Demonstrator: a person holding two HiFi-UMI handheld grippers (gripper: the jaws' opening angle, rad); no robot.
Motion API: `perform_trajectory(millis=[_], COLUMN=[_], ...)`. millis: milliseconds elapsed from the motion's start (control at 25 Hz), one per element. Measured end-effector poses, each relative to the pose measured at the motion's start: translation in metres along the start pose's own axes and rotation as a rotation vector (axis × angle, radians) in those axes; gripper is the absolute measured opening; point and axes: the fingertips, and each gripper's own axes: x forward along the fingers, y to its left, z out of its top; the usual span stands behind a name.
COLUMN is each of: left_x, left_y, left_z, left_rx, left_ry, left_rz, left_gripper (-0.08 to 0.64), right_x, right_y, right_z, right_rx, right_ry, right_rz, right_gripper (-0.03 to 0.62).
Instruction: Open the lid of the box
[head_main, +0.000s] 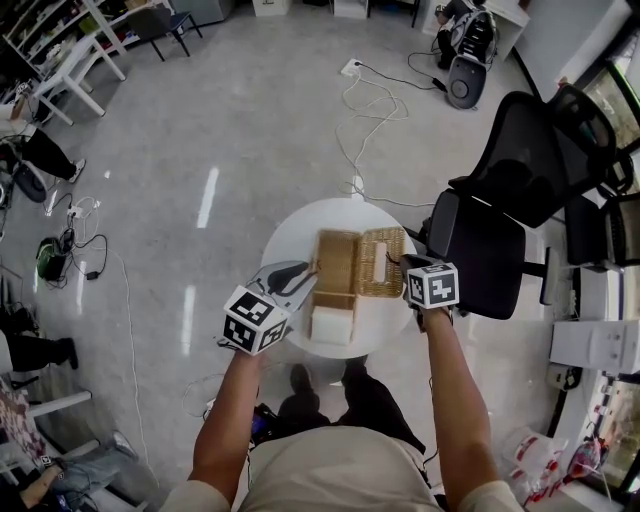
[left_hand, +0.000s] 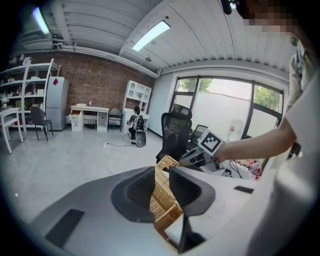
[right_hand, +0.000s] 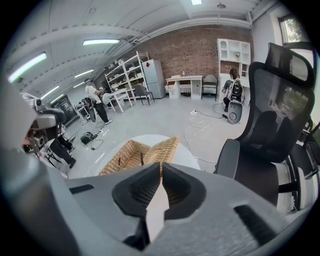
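Observation:
A wicker box (head_main: 335, 262) stands open on the round white table (head_main: 290, 232). Its lid (head_main: 382, 262) is swung over to the right and has a pale slot in it. My left gripper (head_main: 303, 281) is at the box's left side, shut on a wicker wall (left_hand: 161, 192) that stands between its pads. My right gripper (head_main: 407, 264) is at the lid's right edge. Its jaws are shut, with nothing between them, and the open box (right_hand: 125, 155) and the raised lid (right_hand: 164, 147) lie just beyond its tips.
A white block (head_main: 332, 324) lies on the table at the box's near end. A black office chair (head_main: 500, 215) stands close to the table's right side. Cables (head_main: 365, 110) trail over the grey floor beyond. The person's legs are under the near edge.

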Motion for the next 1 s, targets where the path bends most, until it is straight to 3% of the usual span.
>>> perform_trajectory(millis=[800, 1000], left_x=[-0.015, -0.019], left_y=[0.015, 0.016], left_z=[-0.006, -0.006], left_rx=[-0.034, -0.038], left_ry=[0.012, 0.019], left_rz=[0.033, 0.032], left_gripper=[0.083, 0.083], right_x=[0.019, 0.01], right_y=[-0.013, -0.012], right_z=[-0.025, -0.017], right_rx=[0.043, 0.031], right_ry=[0.102, 0.089], right_rz=[0.036, 0.032], right_gripper=[-0.006, -0.006])
